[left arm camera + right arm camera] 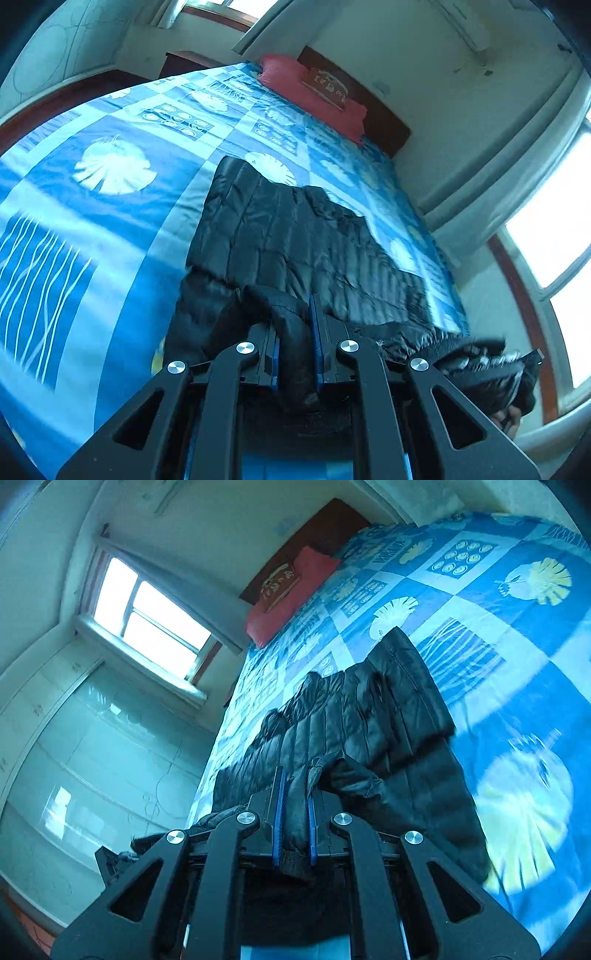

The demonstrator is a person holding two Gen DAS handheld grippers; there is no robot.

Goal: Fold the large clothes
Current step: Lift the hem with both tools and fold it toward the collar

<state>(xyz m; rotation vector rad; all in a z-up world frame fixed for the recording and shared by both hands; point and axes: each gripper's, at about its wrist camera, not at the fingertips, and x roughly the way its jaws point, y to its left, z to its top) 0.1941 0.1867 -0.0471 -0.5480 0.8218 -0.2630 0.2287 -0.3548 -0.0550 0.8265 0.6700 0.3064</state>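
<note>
A black quilted puffer jacket [288,236] lies spread on the blue patterned bedspread [110,206]. My left gripper [295,332] is shut on a bunched edge of the jacket, with the fabric pinched between its blue pads. In the right wrist view the same jacket [369,709] stretches away across the bedspread [517,635], and my right gripper [295,801] is shut on another fold of its edge. The other gripper shows at the right edge of the left wrist view, wrapped in jacket fabric [491,369].
A red pillow [314,92] lies at the head of the bed against a dark wooden headboard [384,122]. A window [147,620] with a curtain is on the wall beside the bed. A pale glossy wardrobe [92,760] stands near the bed's side.
</note>
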